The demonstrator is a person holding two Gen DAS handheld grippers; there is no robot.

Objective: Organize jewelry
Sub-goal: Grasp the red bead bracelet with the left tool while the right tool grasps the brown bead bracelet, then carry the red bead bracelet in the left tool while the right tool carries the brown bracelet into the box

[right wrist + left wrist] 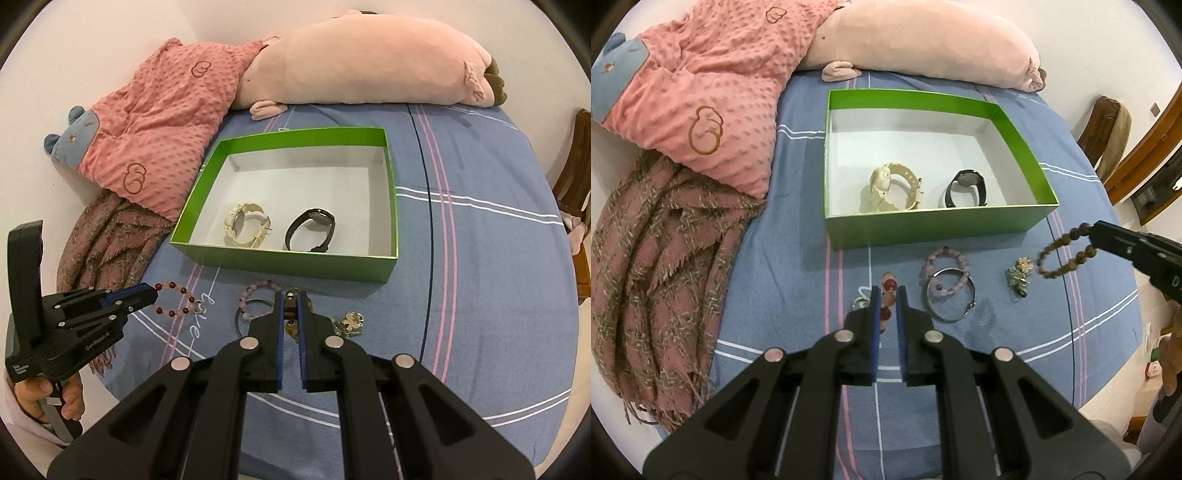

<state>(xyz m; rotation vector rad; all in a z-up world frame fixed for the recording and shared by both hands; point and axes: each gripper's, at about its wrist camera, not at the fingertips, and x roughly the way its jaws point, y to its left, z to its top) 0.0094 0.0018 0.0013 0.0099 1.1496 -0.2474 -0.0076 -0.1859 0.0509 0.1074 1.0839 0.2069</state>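
Note:
My left gripper [888,291] is shut on a red and pink bead bracelet [889,285]. From the right wrist view, that left gripper [153,295] holds the bracelet's loop [171,314] out from its tips. My right gripper [291,295] is shut on a brown bead bracelet [292,330], which in the left wrist view dangles [1042,258] from the right gripper [1091,232]. The green box [938,225] [288,264] holds a cream watch [890,188] [243,225] and a black watch [966,188] [312,229].
On the blue striped sheet in front of the box lie a pale pink bead bracelet [966,264] [258,286], a silver bangle [951,317] and a gold charm [1021,275] [349,321]. A pink pillow [713,92], a plush toy [369,66] and a scarf [657,277] border the left and back.

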